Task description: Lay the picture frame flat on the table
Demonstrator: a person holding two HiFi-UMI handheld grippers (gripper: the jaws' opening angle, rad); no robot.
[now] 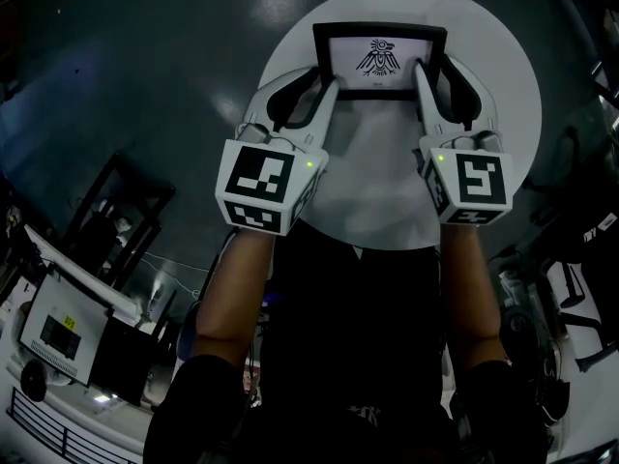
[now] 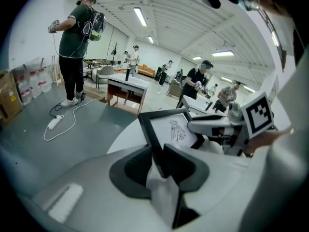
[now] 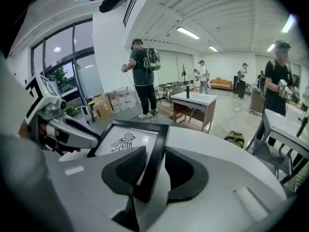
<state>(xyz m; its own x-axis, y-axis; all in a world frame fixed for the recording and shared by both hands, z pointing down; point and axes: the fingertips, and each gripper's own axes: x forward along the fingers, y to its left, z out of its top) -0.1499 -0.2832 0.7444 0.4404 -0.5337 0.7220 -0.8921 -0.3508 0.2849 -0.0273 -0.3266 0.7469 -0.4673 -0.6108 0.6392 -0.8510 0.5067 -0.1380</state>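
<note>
Looking for anything readable first: the picture frame point(image 1: 379, 31) carries only a black bird-like drawing point(image 1: 379, 58) on white, no words that I can make out. Each gripper has its cube of black-and-white square markers, one on the left point(image 1: 263, 184) and one on the right point(image 1: 474, 184). A yellow sticker point(image 1: 69, 323) sits on some gear on the floor at the near left, way too small to read.

The frame is at the far part of the round white table point(image 1: 387, 211), with its far edge close to the table's far rim. It looks a bit tilted rather than fully flat, but I can't say for sure.

The left gripper point(image 1: 319, 77) has the frame's left border pinched between its pads. The right gripper point(image 1: 440, 71) straddles the right border, but its jaws stand fairly wide: the inner pad lies over the print, while the outer pad point(image 3: 181, 170) shows a sliver of gap, so no real squeeze there.

Room-wise, there's a big patch of bare tabletop on the near side of the frame, under both grippers. Dark floor is all around the table.
</note>
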